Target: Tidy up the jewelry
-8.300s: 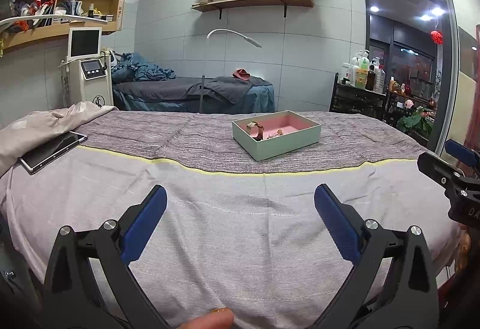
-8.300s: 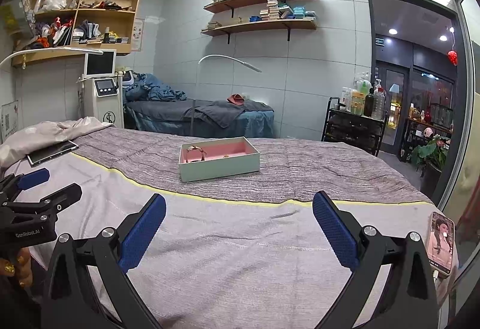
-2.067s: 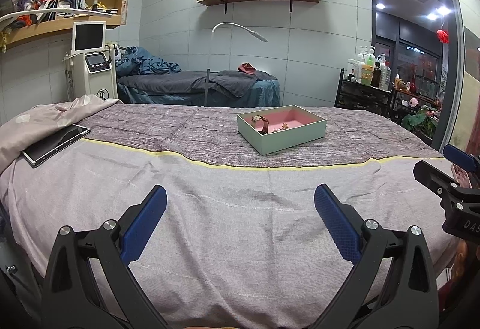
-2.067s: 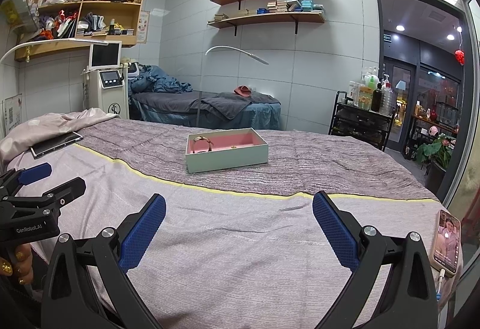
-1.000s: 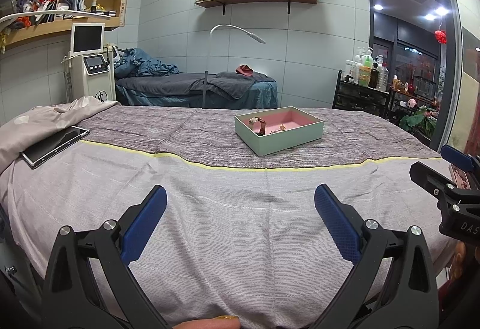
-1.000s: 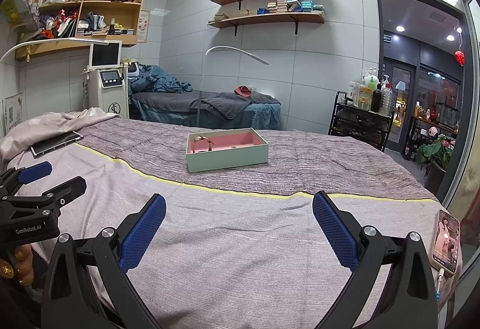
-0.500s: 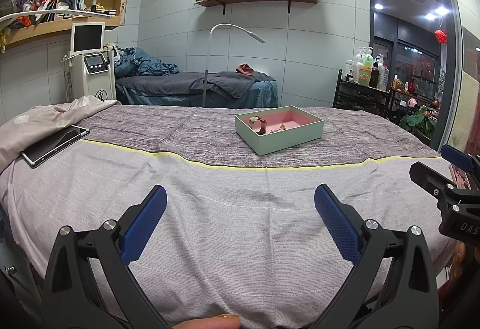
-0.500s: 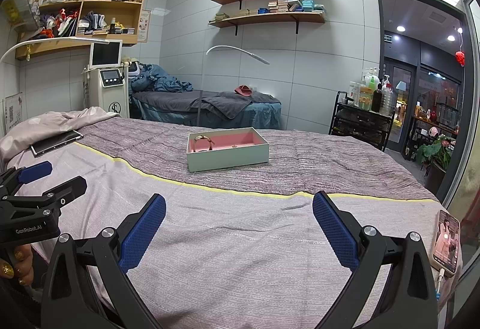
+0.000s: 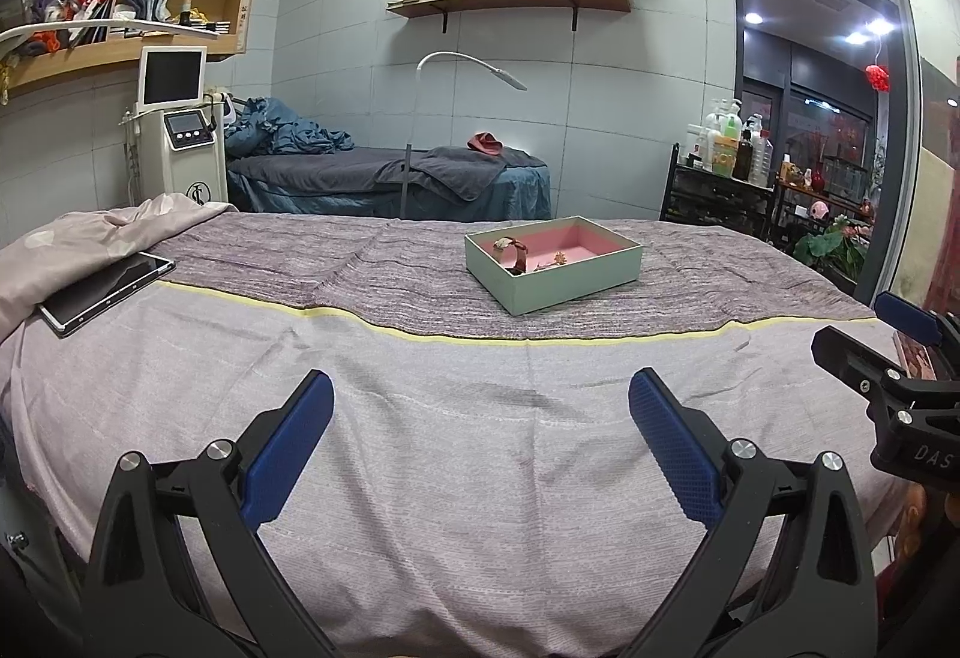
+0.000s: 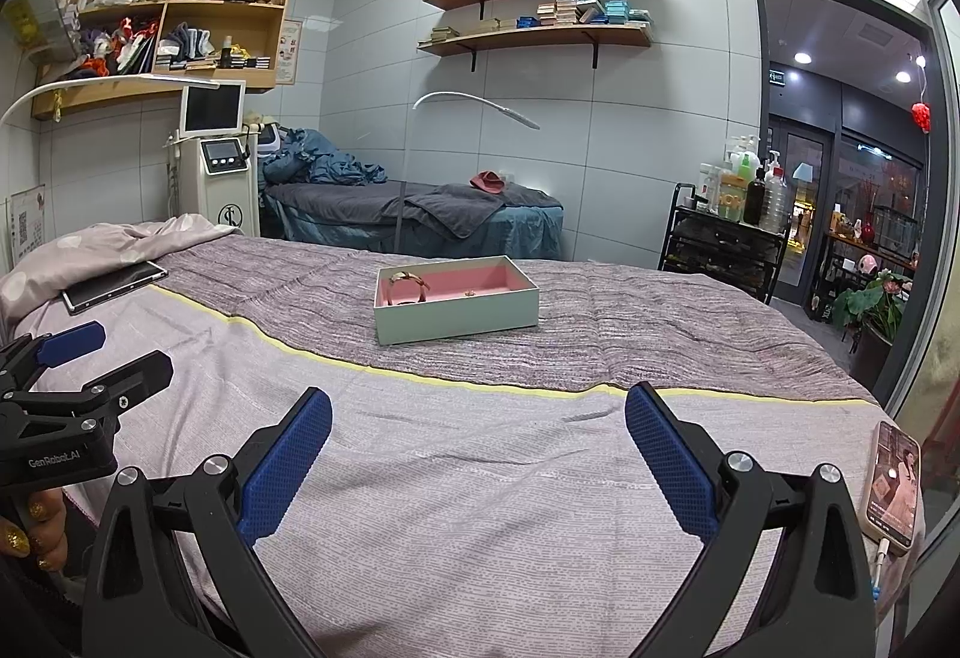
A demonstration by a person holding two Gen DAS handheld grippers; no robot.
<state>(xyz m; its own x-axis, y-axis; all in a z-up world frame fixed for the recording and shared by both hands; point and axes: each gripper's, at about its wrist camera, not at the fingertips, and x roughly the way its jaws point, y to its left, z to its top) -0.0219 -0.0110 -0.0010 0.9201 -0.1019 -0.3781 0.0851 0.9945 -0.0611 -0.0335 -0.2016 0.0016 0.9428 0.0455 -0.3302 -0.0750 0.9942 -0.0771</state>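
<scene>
Left tongs (image 10: 90, 352) read "GenRobot.AI", right tongs (image 9: 888, 340) perhaps "DAS"

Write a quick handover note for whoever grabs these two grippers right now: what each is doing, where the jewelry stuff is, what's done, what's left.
Left gripper: open, empty, above the near part of the bed.
Right gripper: open, empty, likewise short of the box.
The green box with pink lining sits mid-bed on the darker striped cover. Inside it: a watch at the left end and a small gold piece near the middle.
No jewelry shows loose on the bed.
Done: the visible pieces are in the box.
Left: probably arranging them inside; neither gripper has reached the box.
</scene>
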